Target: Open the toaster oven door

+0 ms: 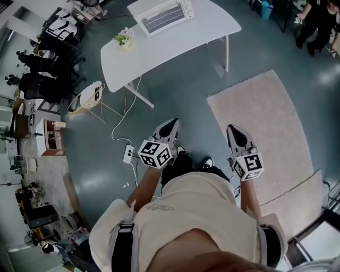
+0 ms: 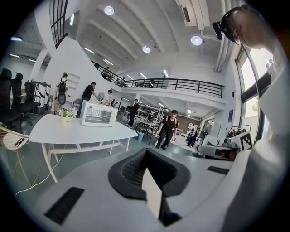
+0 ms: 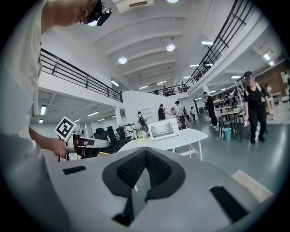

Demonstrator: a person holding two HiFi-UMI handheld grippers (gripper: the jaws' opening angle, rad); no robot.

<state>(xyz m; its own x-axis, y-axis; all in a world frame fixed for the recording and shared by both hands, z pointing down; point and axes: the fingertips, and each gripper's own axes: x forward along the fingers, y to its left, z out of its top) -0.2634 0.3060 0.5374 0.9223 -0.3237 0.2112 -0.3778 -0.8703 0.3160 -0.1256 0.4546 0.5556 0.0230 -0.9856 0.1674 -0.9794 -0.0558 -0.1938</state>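
Cut off: the toaster oven (image 1: 162,15) runs past the top edge of the head view, so only its slatted front and part of the casing show
Hard to make out: the oven interior behind the glass is too small to read in any view
Task item location: the oven stands on the far part of the white table (image 1: 175,50), well apart from both grippers; its door appears shut
Left gripper (image 1: 172,123): held at waist height, pointing toward the table; its own view shows the ribbed black pads meeting at the tip with nothing between them
Right gripper (image 1: 234,130): held level with the left one, above the edge of the rug (image 1: 265,133); jaws pressed together, empty
Materials: white oven casing with glass front; smooth white tabletop on slim white legs; pale, nubby rug on a glossy grey-green floor
Shapes: the tabletop has rounded corners; each gripper is a grey wedge carrying a marker cube
Containers: a small pot (image 1: 124,38) near the table's left end holds a green and white plant
Floor items: a white power strip (image 1: 129,154) with its cable running toward the table
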